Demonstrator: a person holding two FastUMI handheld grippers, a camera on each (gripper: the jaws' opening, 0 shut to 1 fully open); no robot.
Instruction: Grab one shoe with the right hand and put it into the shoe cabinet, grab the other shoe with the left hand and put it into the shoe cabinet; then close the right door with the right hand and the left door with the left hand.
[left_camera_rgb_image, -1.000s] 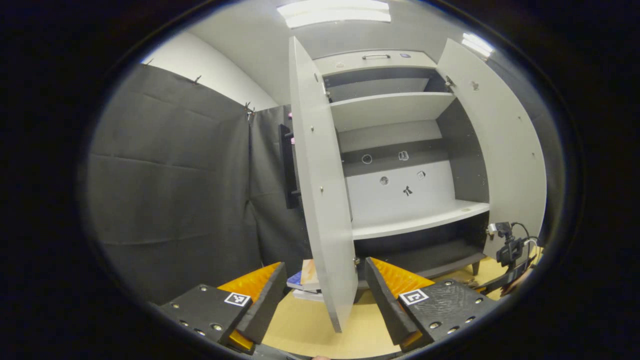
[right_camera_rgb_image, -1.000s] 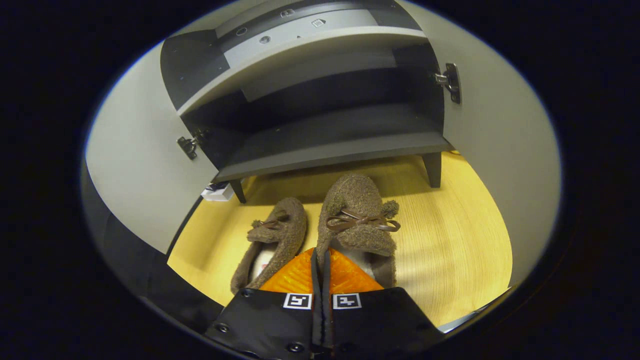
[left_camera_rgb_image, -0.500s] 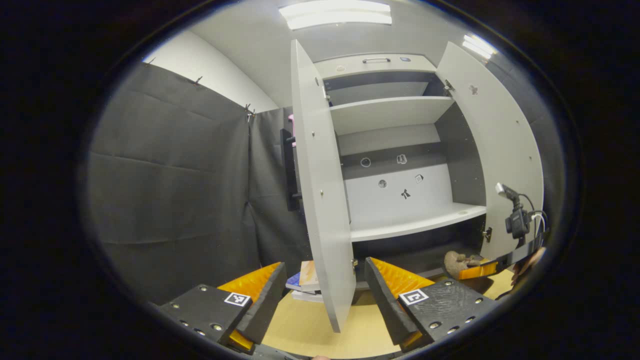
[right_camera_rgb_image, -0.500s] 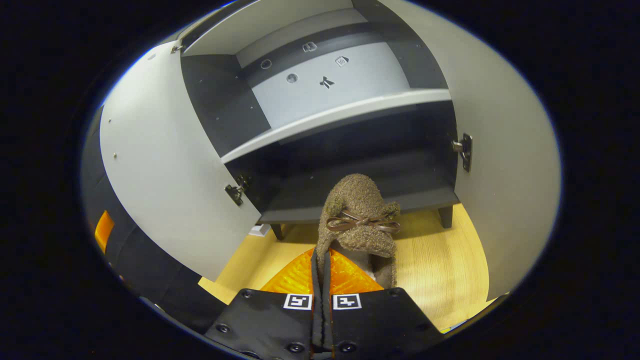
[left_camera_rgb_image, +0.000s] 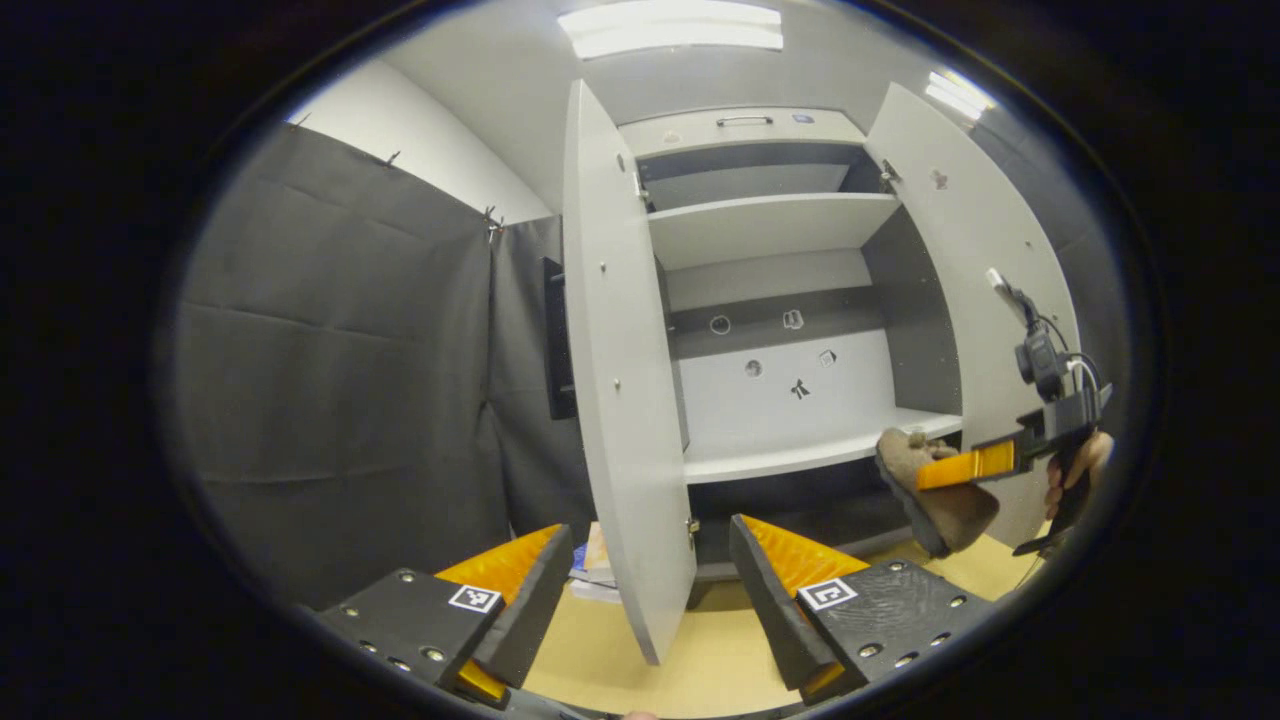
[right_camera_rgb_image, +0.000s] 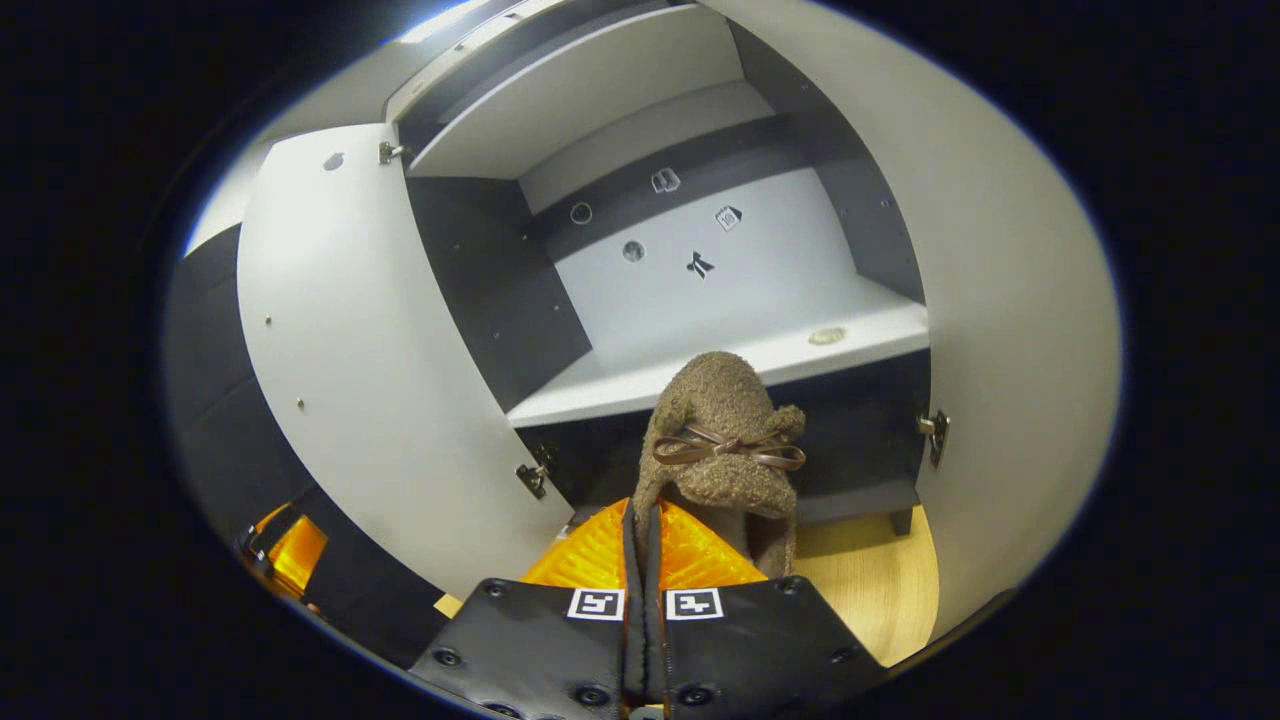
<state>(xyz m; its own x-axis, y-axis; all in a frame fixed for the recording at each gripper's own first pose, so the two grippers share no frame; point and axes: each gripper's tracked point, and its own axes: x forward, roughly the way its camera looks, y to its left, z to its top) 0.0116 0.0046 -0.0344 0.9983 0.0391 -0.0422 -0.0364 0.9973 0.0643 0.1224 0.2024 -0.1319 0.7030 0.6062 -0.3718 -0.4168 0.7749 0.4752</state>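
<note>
A brown fuzzy shoe (right_camera_rgb_image: 720, 430) with a bow hangs in the air, toe toward the cabinet, and my right gripper (right_camera_rgb_image: 640, 540) is shut on the rim of its opening. Its toe is level with the front edge of the pale middle shelf (right_camera_rgb_image: 640, 385). In the left gripper view the same shoe (left_camera_rgb_image: 935, 495) and the right gripper (left_camera_rgb_image: 965, 467) show at far right, in front of the open right door (left_camera_rgb_image: 960, 280). My left gripper (left_camera_rgb_image: 640, 590) is open and holds nothing, low before the edge of the open left door (left_camera_rgb_image: 620, 420).
Both cabinet doors stand wide, the left door (right_camera_rgb_image: 350, 350) and the right door (right_camera_rgb_image: 1010, 300). A small round thing (right_camera_rgb_image: 826, 336) lies on the middle shelf. A few flat boxes (left_camera_rgb_image: 598, 552) sit on the wooden floor (left_camera_rgb_image: 700, 660) behind the left door. Black cloth hangs at left.
My right gripper has lifted the shoe off the floor, away from the other shoe, up to middle-shelf height. The left gripper has barely moved.
</note>
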